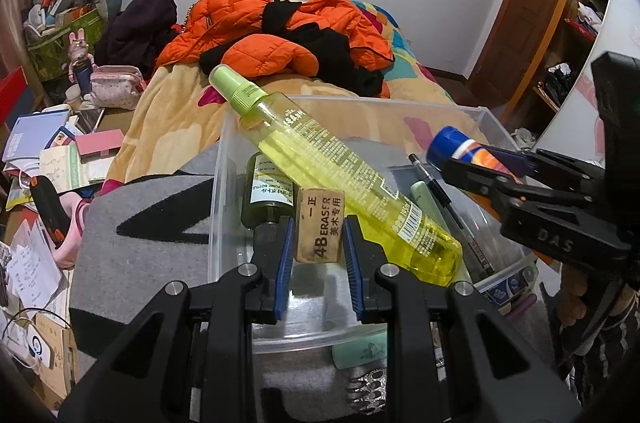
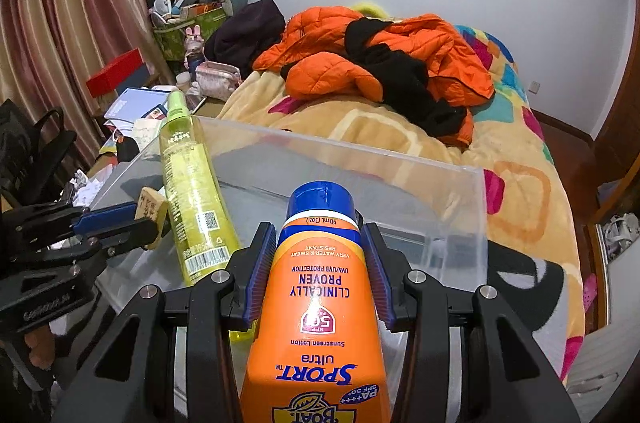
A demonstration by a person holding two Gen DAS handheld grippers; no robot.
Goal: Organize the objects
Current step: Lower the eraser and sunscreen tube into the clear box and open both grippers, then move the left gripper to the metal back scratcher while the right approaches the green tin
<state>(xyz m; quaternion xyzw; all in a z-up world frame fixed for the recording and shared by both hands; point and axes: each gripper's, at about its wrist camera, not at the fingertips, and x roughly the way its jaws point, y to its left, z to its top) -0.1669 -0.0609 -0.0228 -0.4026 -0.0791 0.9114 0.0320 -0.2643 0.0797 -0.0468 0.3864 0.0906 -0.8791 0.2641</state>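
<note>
My left gripper is shut on a tan 4B eraser and holds it above the clear plastic bin. In the right wrist view the left gripper and the eraser show at the left. My right gripper is shut on an orange sunscreen tube with a blue cap, over the bin's near edge; the tube also shows in the left wrist view. A yellow spray bottle leans across the bin. A dark green pump bottle and a black pen lie inside.
The bin stands on a grey and black cloth at the foot of a bed with an orange jacket. A cluttered desk with papers is at the left. A silver hair clip and a mint item lie in front of the bin.
</note>
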